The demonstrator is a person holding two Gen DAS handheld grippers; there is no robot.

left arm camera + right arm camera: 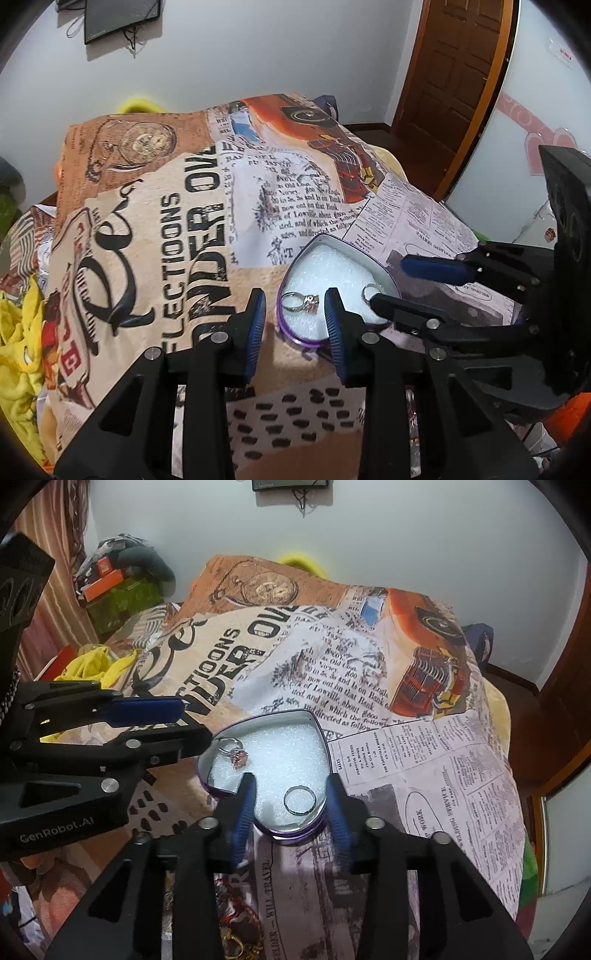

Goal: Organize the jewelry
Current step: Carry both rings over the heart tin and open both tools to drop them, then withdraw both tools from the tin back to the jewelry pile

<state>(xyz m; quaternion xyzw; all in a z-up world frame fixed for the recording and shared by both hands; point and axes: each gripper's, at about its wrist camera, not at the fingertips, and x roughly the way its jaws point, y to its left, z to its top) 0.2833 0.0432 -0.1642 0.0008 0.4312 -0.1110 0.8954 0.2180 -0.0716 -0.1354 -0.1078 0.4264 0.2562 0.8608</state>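
Two rings are counted inside one heart-shaped box, and two grippers are seen, one per hand. The box is a shallow tin with a purple outer wall and a pale metal rim, and its floor is covered with white foam of a grainy texture. It lies on a blanket printed with newspaper text, an old orange car and a pocket watch; the fabric looks soft and a little wrinkled.

In the right wrist view the box is placed in the lower middle of the frame, with its notch toward the upper right and its point toward the bottom. The plain ring is a thin, smooth metal band. It lies flat on the foam in the lower part of the box, so its opening faces upward. The stone ring is found in the upper left part of the box, on its side, with a pink faceted stone turned toward the lower right.

The right gripper is held open, its blue ribbed pads standing at both sides of the plain ring with nothing grasped. The left gripper is also spread apart and empty; the stone ring is seen between its pads in the lower middle of the left wrist view.

A little gold jewelry is visible at the bottom edge of the right wrist view, but it is too blurred to be counted.
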